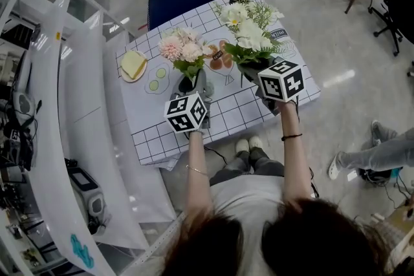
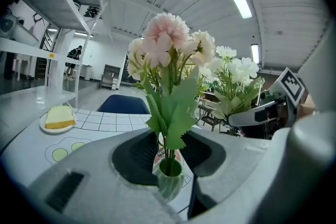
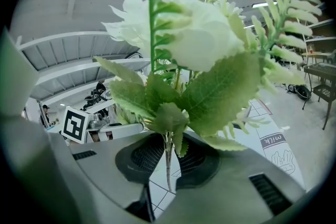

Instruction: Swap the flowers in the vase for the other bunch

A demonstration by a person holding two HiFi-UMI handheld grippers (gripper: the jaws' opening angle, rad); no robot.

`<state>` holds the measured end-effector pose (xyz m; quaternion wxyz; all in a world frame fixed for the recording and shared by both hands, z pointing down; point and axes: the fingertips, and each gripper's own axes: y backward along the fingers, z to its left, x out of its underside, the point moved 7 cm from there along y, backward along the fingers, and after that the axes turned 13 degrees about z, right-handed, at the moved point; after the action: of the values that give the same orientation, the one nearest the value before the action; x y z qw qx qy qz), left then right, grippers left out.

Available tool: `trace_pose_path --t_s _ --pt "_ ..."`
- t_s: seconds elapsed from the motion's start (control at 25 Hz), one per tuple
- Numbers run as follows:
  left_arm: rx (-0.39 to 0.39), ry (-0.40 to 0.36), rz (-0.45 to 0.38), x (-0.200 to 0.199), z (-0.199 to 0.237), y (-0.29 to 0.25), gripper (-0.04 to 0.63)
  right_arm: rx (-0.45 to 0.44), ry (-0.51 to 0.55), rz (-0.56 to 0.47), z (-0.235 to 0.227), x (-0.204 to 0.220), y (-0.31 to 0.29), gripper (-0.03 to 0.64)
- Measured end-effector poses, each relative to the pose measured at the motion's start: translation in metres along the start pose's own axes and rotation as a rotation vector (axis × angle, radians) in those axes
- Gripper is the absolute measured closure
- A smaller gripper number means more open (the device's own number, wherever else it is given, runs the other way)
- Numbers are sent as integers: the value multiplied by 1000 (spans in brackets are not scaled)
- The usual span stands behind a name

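Pink flowers (image 1: 181, 46) stand upright in the vase (image 2: 169, 182) that the left gripper (image 2: 168, 157) clamps. Just beside it, the right gripper (image 3: 169, 157) pinches the white bunch (image 3: 184, 44) by its stem.

The table (image 1: 226, 116) has a white cloth with dark squares and food pictures drawn on it. A plate (image 1: 134, 74) with a yellow slice (image 1: 132, 63) sits at 9 o'clock. A small green vase (image 2: 169, 181) stands toward 7 o'clock.
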<state>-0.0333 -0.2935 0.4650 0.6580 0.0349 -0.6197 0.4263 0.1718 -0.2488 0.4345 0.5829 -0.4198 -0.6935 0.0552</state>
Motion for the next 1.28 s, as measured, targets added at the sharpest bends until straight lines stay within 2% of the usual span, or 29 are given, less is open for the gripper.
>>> trace_pose_path --t_s 0.88,1.28 --pt "-8 -39 -194 -51 -7 39 492 -22 48 -12 7 -12 2 563" --pt "-5 -14 -241 -62 -8 63 494 -46 60 -24 11 -15 1 563"
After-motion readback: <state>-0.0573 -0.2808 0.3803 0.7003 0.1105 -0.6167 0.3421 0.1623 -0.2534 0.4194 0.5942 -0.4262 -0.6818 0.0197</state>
